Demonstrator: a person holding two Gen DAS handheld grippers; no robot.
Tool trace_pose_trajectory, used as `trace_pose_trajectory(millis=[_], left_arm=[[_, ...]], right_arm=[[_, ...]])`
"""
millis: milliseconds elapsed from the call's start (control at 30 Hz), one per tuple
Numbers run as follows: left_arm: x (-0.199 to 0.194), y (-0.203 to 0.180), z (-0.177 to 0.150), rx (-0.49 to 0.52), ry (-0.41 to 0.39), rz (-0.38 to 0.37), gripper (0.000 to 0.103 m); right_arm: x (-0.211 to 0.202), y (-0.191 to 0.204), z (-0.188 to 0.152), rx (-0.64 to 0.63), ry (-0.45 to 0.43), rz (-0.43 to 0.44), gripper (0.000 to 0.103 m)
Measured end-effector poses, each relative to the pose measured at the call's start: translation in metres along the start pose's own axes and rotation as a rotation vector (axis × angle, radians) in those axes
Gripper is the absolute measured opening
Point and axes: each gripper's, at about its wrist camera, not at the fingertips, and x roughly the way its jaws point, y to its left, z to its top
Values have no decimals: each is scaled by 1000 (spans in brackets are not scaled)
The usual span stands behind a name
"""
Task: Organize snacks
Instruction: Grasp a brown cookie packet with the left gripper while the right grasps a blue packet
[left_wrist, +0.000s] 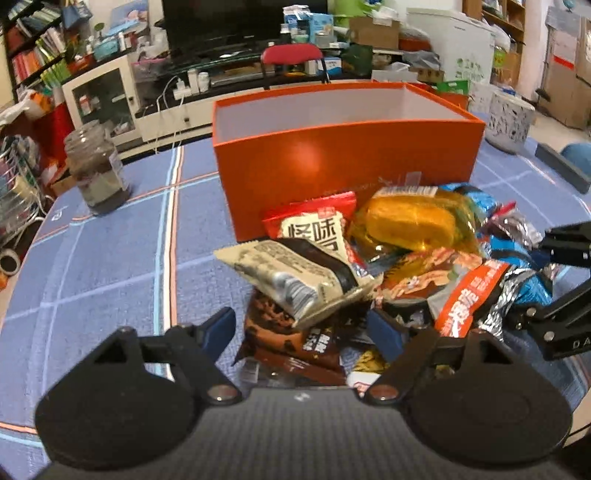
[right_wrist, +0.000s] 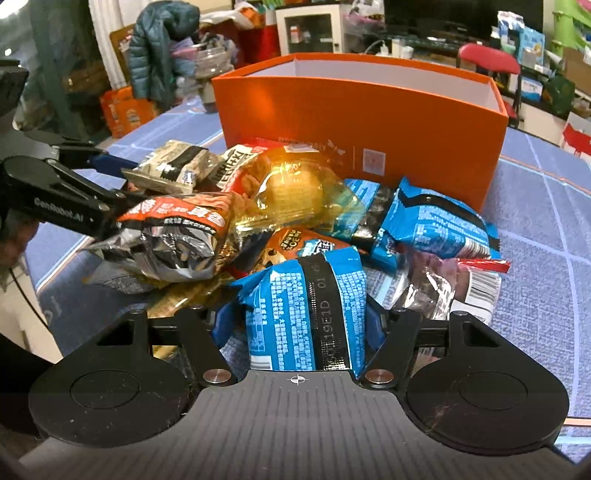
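Observation:
A pile of snack packets lies on the blue tablecloth in front of an open orange box (left_wrist: 347, 158), which also shows in the right wrist view (right_wrist: 362, 110). My left gripper (left_wrist: 306, 328) is open, its blue fingers either side of a beige packet (left_wrist: 295, 277) and a brown packet (left_wrist: 291, 332). My right gripper (right_wrist: 299, 325) is closed around a blue packet (right_wrist: 306, 314) at the near edge of the pile. A gold-wrapped snack (right_wrist: 295, 188) lies mid-pile. The left gripper shows at left in the right wrist view (right_wrist: 110, 181).
A glass jar (left_wrist: 98, 170) stands on the table at the left. A grey patterned pot (left_wrist: 509, 118) stands right of the box. A dark bar (left_wrist: 561, 166) lies at the table's right edge. Shelves, a red chair (left_wrist: 291, 59) and clutter fill the room behind.

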Motion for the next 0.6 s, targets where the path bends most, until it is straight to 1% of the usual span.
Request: trace_pose_trajectory(millis=[100,167,267,300,333,367,433,600], left_arm=[[3,6,-1,-34,7,-15,81],[4,9,0,-36,-3,-18,82],[6,13,1,-38,-9,-26,82],[8,14,1,-41,0,-38,75],[11,15,1,-44,14,-58,66],[13,15,1,-53,30,-70,51],[15,14,-1,-56,43,-64,52],[16,14,-2,-68,43,-57,53]], right_arm=[[2,1,0,4,4,4,54],[2,2,0,1,4,4,54],[2,3,1,3,11,18,48],[1,3,1,5,16,28,45],[1,2,1,10,21,34,44],[1,2,2,13,23,35,44],[1,2,2,16,26,39,43],[1,3,0,8,21,35,43]])
